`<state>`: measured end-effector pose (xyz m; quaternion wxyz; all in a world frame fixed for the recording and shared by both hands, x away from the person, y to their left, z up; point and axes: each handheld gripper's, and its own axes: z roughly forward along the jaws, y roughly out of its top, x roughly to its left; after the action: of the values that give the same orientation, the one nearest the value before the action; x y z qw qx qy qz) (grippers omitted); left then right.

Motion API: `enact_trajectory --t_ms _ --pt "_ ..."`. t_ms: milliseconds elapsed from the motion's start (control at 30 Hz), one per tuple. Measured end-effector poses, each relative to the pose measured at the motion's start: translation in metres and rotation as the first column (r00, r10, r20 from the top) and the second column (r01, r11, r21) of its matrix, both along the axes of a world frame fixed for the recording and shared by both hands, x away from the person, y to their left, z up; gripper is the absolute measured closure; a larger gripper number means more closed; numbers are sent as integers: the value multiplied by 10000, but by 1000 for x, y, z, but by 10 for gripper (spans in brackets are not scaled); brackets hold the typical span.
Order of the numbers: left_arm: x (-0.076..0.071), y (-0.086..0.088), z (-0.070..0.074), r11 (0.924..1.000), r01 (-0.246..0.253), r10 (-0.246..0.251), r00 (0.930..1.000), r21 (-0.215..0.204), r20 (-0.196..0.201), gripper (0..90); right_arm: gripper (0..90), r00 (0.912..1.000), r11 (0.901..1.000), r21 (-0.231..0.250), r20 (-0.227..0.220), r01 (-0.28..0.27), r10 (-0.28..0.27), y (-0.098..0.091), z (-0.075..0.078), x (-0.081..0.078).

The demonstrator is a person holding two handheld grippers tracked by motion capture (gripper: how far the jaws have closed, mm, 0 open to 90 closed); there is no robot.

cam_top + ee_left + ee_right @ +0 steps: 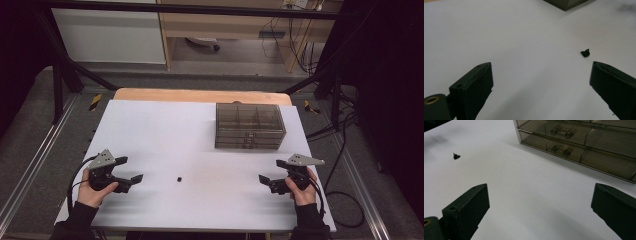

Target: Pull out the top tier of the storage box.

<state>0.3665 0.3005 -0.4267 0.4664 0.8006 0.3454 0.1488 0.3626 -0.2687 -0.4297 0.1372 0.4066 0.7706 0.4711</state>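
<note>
Black small part (179, 178) lying alone on white table (165, 135) between left gripper (131, 170) and right gripper (267, 171), both released and empty, well short of smoky drawer box (249, 126); probably pre-pickup, calling for a careful pinch.

A white table (165, 135) bears a smoky drawer box (249, 125) and a small black part (179, 178).

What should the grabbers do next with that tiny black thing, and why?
Probably move the left gripper forward over the black clip. Its jaws are open and empty, and the clip lies loose on the table, nearer to it than to the right gripper.
</note>
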Motion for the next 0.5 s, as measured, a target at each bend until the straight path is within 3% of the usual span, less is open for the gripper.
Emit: enact_trajectory --t_ms 500 --pt "1 -1 -1 9999 -34 34 10000 116 -17 46 25 10000 10000 -13 56 68 -68 0 1 0"
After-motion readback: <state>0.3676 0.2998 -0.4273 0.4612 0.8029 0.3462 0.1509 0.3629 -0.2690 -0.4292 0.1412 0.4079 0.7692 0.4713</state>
